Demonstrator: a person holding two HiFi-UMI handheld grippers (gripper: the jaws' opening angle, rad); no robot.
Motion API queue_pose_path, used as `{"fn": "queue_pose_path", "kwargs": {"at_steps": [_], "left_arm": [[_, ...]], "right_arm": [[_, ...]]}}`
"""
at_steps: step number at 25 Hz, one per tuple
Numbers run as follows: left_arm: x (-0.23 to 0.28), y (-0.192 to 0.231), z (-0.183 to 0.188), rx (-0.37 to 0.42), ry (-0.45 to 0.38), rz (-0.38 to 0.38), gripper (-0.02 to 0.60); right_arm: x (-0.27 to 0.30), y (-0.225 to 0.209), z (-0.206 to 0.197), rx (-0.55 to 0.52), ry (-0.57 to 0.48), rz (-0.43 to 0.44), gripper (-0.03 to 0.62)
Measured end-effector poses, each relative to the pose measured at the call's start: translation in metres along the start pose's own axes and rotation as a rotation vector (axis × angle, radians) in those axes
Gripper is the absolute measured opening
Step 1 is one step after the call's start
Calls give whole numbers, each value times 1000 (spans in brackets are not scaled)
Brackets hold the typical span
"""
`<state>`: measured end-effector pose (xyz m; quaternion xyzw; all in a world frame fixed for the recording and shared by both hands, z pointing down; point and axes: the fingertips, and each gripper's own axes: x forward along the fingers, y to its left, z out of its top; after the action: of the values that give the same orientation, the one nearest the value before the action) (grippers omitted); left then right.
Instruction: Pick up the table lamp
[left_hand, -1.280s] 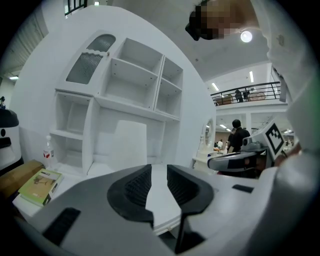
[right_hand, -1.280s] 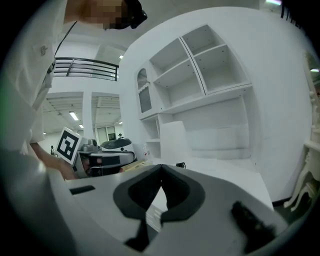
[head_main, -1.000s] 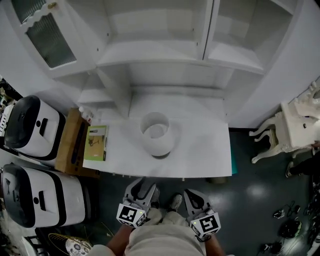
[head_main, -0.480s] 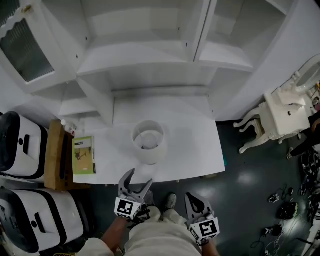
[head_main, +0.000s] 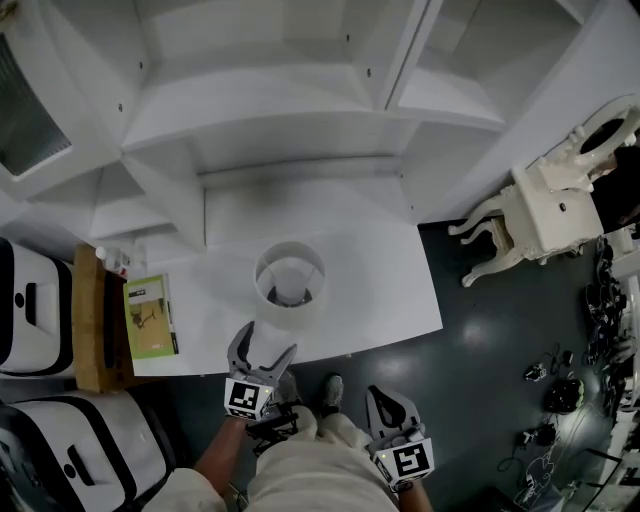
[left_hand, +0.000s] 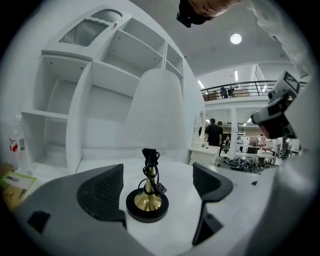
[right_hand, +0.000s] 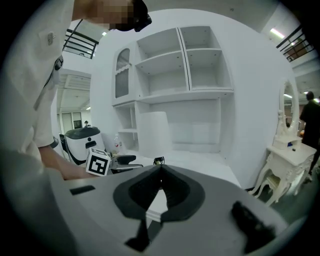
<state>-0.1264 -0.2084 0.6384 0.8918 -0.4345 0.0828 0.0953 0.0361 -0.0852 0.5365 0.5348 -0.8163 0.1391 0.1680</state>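
Note:
The table lamp (head_main: 289, 283) stands on the white desk (head_main: 380, 300) near its front edge, with a white shade (left_hand: 155, 110), a brass stem wrapped in black cord and a round black base (left_hand: 147, 204). My left gripper (head_main: 262, 345) reaches over the desk edge just in front of the lamp. Its jaws are opening, and in the left gripper view (left_hand: 157, 175) the lamp base stands between the fingertips and a little beyond, untouched. My right gripper (head_main: 385, 400) hangs back off the desk, its jaws closed tip to tip (right_hand: 160, 170) on nothing.
White hutch shelves (head_main: 280, 110) rise behind the lamp. A green booklet (head_main: 150, 315) lies at the desk's left end, beside a wooden side table (head_main: 88, 330) and a small bottle (head_main: 110, 258). White-and-black machines (head_main: 25, 310) stand further left. A white ornate table (head_main: 530, 215) stands on the right.
My left gripper has moved forward from beside my legs to the desk's front edge near the lamp, and its jaws have spread apart. The right gripper stayed put.

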Motion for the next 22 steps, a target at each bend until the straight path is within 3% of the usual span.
{"fn": "queue_pose_path", "kwargs": {"at_steps": [5, 22], "left_arm": [[21, 9, -15, -3, 21, -14, 416], [89, 22, -13, 53, 19, -65, 419]], "right_arm": [[-2, 0, -3, 2, 12, -47, 12], [-25, -19, -25, 64, 73, -185, 12]]}}
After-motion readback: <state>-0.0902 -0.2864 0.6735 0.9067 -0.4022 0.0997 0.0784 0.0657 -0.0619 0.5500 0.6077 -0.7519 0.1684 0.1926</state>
